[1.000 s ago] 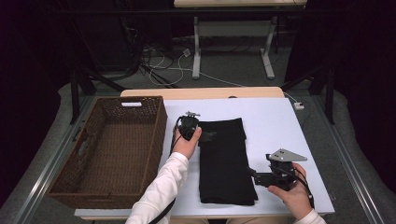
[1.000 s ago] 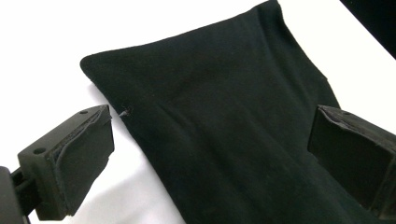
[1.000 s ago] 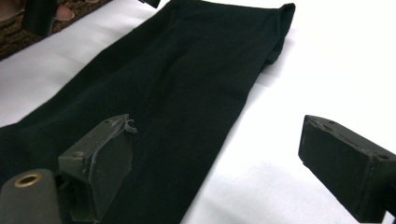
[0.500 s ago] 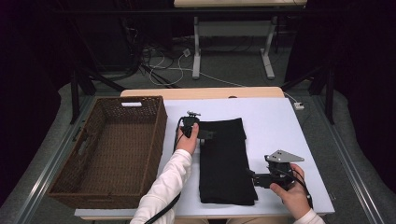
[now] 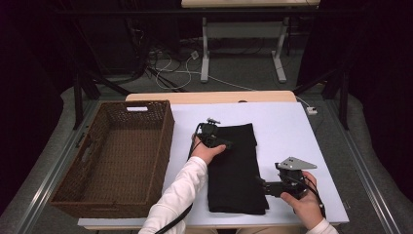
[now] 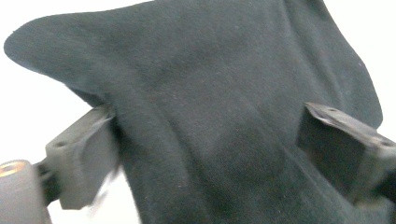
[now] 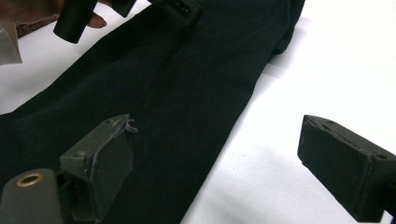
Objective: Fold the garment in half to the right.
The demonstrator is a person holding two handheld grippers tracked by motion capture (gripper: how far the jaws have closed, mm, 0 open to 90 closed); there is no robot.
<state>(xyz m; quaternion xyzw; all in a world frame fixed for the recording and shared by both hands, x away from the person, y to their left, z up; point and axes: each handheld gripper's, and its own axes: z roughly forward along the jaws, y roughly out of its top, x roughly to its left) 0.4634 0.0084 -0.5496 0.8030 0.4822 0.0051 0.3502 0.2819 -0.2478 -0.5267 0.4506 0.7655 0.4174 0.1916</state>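
White tabletop point(image 5: 292, 131) spreads out under both my hands, with dark floor and cables beyond it. Nearest me, my right gripper point(image 5: 265, 185) lies low at the near right side of the black folded cloth point(image 5: 236, 170), its jaws standing wide apart; in the right gripper view one jaw sits over the cloth's edge point(image 7: 177, 116) and the other over bare table, pressing on nothing. A little farther out, my left gripper point(image 5: 228, 145) reaches onto the far left part of the cloth. Its jaws have just been closing in somewhat, and in the left gripper view a raised fold of the cloth point(image 6: 215, 121) lies between them, the fabric lapping against one jaw while a gap remains at the other, so they are not yet clamped on it. That cloth is a long dark strip running from near my edge toward the middle of the table. To its left, just beside the white sheet, stands a brown wicker basket point(image 5: 160, 146). Farther off, a second table's legs point(image 5: 205, 53) rise from the floor.
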